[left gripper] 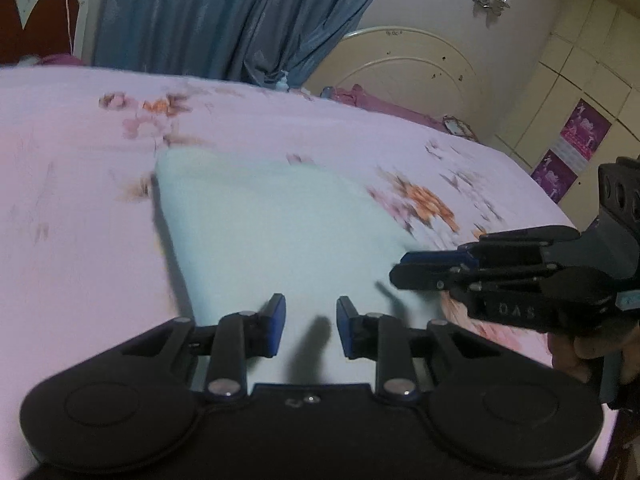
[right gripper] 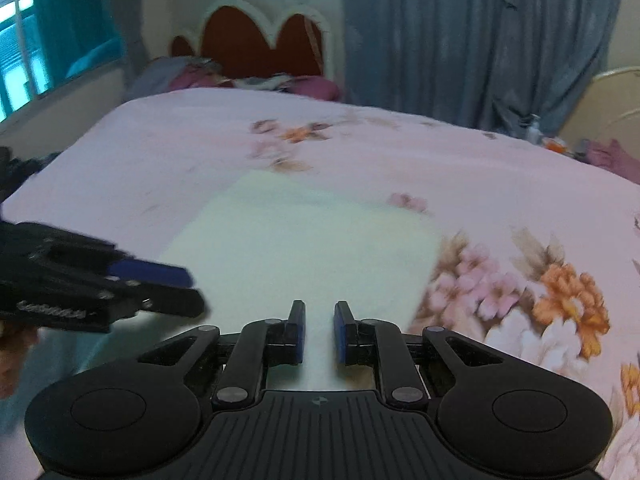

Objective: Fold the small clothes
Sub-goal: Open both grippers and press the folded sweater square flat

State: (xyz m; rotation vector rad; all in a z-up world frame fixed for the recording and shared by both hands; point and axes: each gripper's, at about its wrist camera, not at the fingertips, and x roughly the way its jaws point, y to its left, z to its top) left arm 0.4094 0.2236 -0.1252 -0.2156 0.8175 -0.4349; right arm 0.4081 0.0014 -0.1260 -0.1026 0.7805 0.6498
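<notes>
A single pale garment [left gripper: 276, 216] is seen spread flat on the floral bedsheet [left gripper: 80, 184], lying directly ahead of and beneath both tools; which way its long axis runs cannot be told through the blur. The left gripper [left gripper: 310, 326] is held over its near edge with jaws narrowly parted and nothing pinched — the cloth shows through the gap. The right gripper [right gripper: 319, 330] is likewise slightly parted and empty, just beside the left. Neither is clearly nearer. Counted: one garment, two grippers, one blue curtain [left gripper: 224, 16].
</notes>
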